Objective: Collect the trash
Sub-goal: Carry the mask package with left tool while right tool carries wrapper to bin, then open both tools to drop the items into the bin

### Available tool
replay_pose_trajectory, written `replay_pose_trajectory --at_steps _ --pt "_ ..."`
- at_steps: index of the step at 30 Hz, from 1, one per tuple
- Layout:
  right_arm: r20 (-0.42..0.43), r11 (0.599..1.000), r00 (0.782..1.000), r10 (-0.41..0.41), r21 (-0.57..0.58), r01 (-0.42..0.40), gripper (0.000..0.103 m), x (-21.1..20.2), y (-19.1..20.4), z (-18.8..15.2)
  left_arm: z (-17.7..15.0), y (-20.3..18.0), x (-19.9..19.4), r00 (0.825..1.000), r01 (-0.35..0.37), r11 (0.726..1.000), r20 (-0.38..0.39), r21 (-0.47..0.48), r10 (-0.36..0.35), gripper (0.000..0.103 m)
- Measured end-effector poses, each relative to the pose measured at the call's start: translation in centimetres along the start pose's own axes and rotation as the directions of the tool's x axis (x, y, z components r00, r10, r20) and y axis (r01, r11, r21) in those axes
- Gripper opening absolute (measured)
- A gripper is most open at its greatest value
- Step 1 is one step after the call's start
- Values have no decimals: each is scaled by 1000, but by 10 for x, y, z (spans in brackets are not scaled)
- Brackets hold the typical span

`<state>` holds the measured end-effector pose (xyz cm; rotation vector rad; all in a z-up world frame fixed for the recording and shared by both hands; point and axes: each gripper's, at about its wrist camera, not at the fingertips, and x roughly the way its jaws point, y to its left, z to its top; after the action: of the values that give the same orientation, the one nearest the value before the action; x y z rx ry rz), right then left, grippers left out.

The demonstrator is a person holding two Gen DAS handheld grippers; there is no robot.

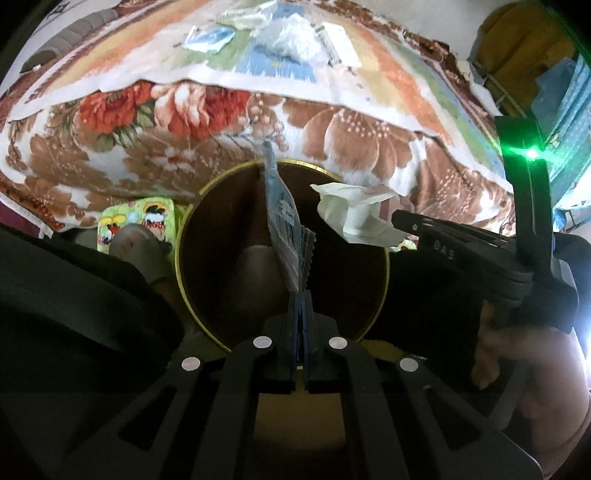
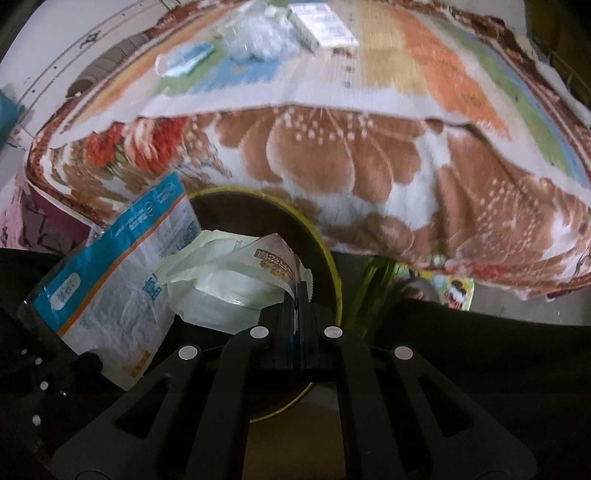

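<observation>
A round dark bin with a gold rim stands on the floor below the bed edge. My left gripper is shut on a blue and white plastic wrapper, held edge-on above the bin; the wrapper also shows in the right wrist view. My right gripper is shut on a crumpled white wrapper, held over the bin; it also shows in the left wrist view. More trash lies on the bed: a blue wrapper, a clear plastic bag and a white box.
A flowered blanket hangs over the bed edge just behind the bin. A cartoon-print mat lies on the floor by the bin. A green glass item stands right of the bin. A rack with cloths is at far right.
</observation>
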<state>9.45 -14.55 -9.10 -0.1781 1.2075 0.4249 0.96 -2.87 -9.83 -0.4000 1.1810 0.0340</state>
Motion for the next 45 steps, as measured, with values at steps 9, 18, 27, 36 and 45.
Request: replay_pose_trajectory --at_steps 9,18,27,36,45 --pt "-77 1000 997 -1 11 2 10 22 2 -1 7 2 31 995 -23 998 -103 -63 17 9" --pt "-69 996 995 72 51 -68 34 13 -3 0 13 7 18 998 -41 995 -47 -92 37 34" --pt "-10 992 992 126 21 -125 39 -17 8 7 26 5 -11 992 -119 989 25 -84 122 38" --pt "90 983 980 177 31 -181 54 -53 -2 13 60 -8 -57 974 -200 980 112 5 198 45" --pt "187 986 968 167 -22 -166 60 -90 2 21 76 15 -74 968 -196 981 164 10 192 47"
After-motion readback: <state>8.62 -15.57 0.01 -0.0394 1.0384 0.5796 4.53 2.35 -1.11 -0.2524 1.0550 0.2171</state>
